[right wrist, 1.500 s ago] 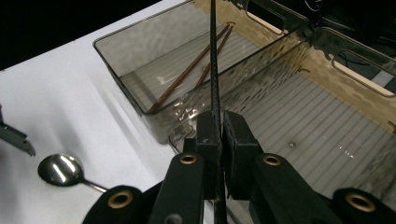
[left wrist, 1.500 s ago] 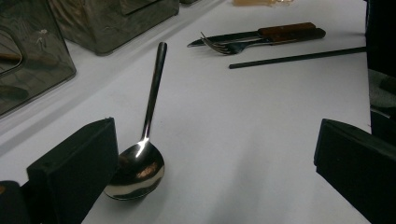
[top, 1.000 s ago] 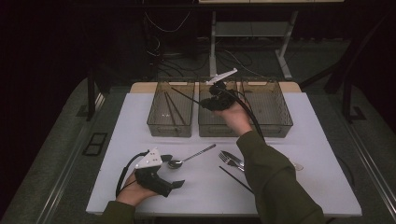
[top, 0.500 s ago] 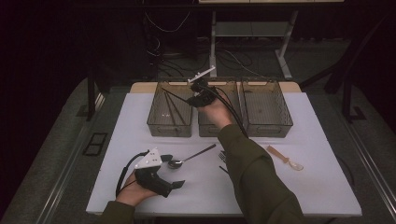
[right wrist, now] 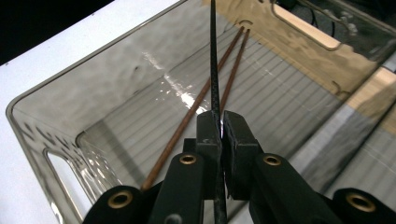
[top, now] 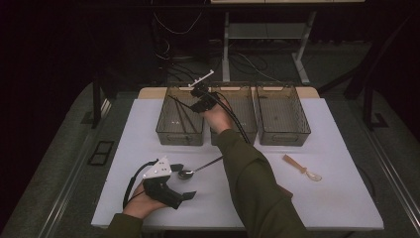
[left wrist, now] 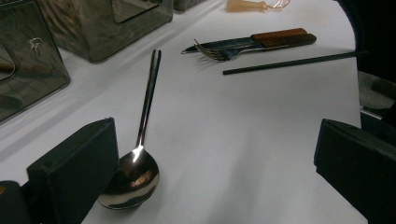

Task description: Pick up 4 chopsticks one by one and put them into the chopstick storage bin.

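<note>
My right gripper (top: 197, 101) hovers over the left smoked-plastic bin (top: 166, 130), shut on a thin black chopstick (right wrist: 214, 70) that points down into it. In the right gripper view the jaws (right wrist: 220, 135) pinch that stick above two brown chopsticks (right wrist: 196, 102) lying on the bin floor. My left gripper (top: 183, 181) rests on the white table near its front edge, open. A metal spoon (left wrist: 133, 179) lies with its bowl just inside one of the left gripper's fingers (left wrist: 74, 172), touching nothing.
A middle bin (top: 247, 134) and a right bin (top: 283, 136) stand beside the left one. A fork (left wrist: 219, 51), a wooden-handled knife (left wrist: 261, 39) and another black chopstick (left wrist: 289, 60) lie on the table. A clear spoon with a tan handle (top: 302, 168) lies at the right.
My right hand has carried the black chopstick leftward, from over the middle bin to over the left bin, and slightly lower. The left gripper has stayed put.
</note>
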Tool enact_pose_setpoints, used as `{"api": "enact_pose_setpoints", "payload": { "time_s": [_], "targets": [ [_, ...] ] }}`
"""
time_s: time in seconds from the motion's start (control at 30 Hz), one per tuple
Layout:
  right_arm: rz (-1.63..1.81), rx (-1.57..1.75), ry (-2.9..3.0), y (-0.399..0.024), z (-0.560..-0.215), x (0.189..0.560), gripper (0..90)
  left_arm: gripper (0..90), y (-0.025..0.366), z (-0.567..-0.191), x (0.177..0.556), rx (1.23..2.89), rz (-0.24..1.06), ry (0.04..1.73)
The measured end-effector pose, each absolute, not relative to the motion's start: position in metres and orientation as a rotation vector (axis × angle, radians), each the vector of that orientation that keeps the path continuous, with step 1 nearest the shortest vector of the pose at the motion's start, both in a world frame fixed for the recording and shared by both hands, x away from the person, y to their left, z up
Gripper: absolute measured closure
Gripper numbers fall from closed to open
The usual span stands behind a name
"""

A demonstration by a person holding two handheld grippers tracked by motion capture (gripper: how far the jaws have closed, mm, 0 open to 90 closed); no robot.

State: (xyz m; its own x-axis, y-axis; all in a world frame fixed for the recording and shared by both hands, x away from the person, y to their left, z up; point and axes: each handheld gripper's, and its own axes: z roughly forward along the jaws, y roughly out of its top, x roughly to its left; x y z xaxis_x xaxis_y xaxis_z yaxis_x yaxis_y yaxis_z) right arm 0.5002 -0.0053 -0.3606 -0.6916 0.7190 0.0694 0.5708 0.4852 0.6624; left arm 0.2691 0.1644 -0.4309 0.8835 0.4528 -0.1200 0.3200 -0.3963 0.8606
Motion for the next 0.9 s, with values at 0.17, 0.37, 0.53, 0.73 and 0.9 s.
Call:
{"api": "enact_pose_setpoints", "payload": {
  "time_s": [0.17,0.37,0.53,0.73,0.9],
  "targets": [
    [0.982,1.109,2.513,0.003,-0.364,0.503,85.4,0.0,0.164,-0.431,0.270,2.019,0.163,0.554],
    [1.010,1.102,2.520,0.006,-0.366,0.502,76.3,0.0,0.165,-0.431,0.270,2.017,0.162,0.549],
    [1.046,1.091,2.517,0.000,-0.361,0.501,64.9,0.0,0.165,-0.431,0.270,2.017,0.163,0.550],
    [1.101,1.066,2.524,-0.011,-0.353,0.496,51.3,0.0,0.166,-0.431,0.271,2.017,0.168,0.550],
    [1.133,1.037,2.534,-0.022,-0.345,0.486,43.3,0.0,0.165,-0.431,0.271,2.024,0.174,0.550]
  ]
}}
